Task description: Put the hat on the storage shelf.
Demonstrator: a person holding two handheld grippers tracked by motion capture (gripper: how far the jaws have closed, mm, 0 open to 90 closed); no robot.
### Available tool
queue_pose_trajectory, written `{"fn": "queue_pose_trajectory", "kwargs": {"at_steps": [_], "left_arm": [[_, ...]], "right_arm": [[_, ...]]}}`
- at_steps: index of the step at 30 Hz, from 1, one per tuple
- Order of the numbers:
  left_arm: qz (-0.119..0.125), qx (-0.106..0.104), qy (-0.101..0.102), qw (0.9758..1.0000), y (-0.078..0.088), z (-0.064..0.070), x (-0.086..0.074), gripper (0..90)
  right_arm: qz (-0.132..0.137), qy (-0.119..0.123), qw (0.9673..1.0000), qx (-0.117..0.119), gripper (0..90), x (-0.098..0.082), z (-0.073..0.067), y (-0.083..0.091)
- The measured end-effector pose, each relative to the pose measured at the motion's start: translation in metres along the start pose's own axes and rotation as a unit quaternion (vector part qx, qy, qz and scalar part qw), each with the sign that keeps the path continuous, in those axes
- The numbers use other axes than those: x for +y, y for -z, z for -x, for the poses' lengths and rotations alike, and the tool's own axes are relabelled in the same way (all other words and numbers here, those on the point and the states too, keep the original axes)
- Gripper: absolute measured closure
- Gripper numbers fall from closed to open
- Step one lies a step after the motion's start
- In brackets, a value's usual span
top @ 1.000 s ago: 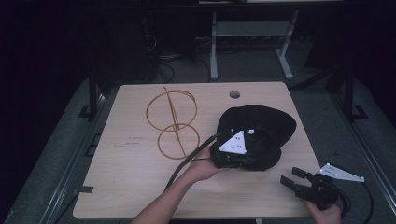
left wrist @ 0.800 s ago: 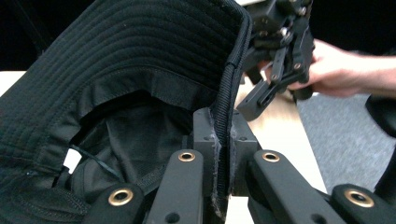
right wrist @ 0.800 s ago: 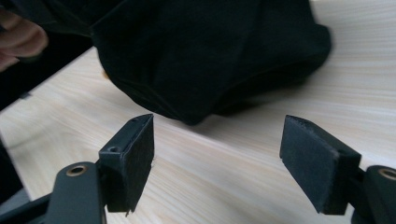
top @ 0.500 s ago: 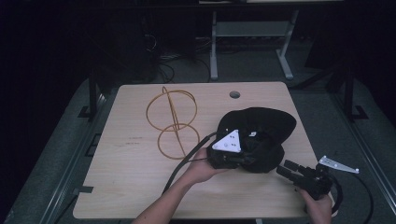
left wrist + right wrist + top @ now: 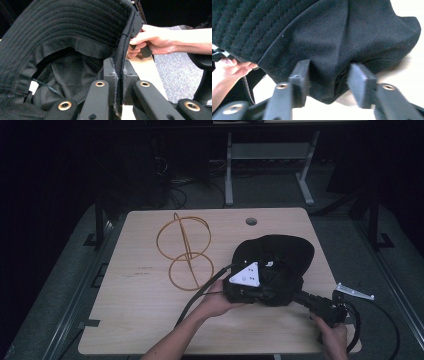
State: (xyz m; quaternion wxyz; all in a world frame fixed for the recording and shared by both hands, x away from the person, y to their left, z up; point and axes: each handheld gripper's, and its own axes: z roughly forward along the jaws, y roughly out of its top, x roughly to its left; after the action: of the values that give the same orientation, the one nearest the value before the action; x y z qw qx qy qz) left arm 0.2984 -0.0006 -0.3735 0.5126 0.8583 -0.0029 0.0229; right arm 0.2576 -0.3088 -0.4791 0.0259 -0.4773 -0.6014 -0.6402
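A black bucket hat (image 5: 278, 254) lies on the right half of the wooden table (image 5: 140, 320). My left gripper (image 5: 267, 292), with its grey three-cornered plate on top, is at the hat's near edge. In the left gripper view it (image 5: 120, 75) is shut on the stitched brim of the hat (image 5: 62, 37), which stands up on edge. My right gripper (image 5: 301, 297) reaches the hat from the lower right. In the right gripper view it (image 5: 329, 72) is open, its jaws on either side of a bulge of hat (image 5: 337, 30) fabric.
A gold wire frame of joined rings (image 5: 185, 251) lies left of the hat. A round cable hole (image 5: 251, 221) sits near the table's far edge. A small white bracket (image 5: 354, 292) hangs at the right edge. Black cables trail from both grippers.
My right gripper has moved up and left from the table's lower right corner until its jaws straddle the hat. The left gripper shifted slightly toward me with the brim.
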Motion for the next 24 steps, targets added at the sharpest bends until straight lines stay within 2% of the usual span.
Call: {"fn": "queue_pose_trajectory", "kwargs": {"at_steps": [1, 4, 5, 7, 13, 15, 24], "left_arm": [[0.0, 0.0, -0.002, 1.0, 0.0, 0.0, 0.0, 85.0], [0.002, -0.002, -0.002, 1.0, 0.0, 0.0, 0.0, 85.0], [0.001, -0.002, -0.001, 1.0, 0.0, 0.0, 0.0, 85.0], [0.002, -0.001, -0.001, 1.0, 0.0, -0.001, 0.0, 85.0], [0.002, 0.003, 0.001, 1.0, 0.002, -0.002, -0.001, 84.9], [-0.002, 0.005, 0.0, 1.0, 0.002, -0.001, -0.001, 84.7], [-0.007, 0.015, -0.002, 0.9999, 0.006, -0.001, 0.0, 84.6]], "right_arm": [[0.007, 0.005, 1.0, 0.0, 70.8, 0.001, 0.0, -0.002], [0.014, 0.007, 0.9999, -0.002, 81.7, 0.001, 0.0, -0.005], [0.014, 0.007, 0.9999, -0.002, 81.7, 0.001, 0.0, -0.005], [0.023, 0.008, 0.9997, -0.002, 88.7, 0.001, 0.0, -0.006], [0.03, 0.018, 0.9992, -0.016, 89.9, 0.002, -0.002, -0.001], [0.032, 0.029, 0.9986, -0.031, 90.0, 0.002, -0.005, 0.001], [0.04, 0.04, 0.9979, -0.033, 90.0, 0.004, -0.01, 0.005]]}}
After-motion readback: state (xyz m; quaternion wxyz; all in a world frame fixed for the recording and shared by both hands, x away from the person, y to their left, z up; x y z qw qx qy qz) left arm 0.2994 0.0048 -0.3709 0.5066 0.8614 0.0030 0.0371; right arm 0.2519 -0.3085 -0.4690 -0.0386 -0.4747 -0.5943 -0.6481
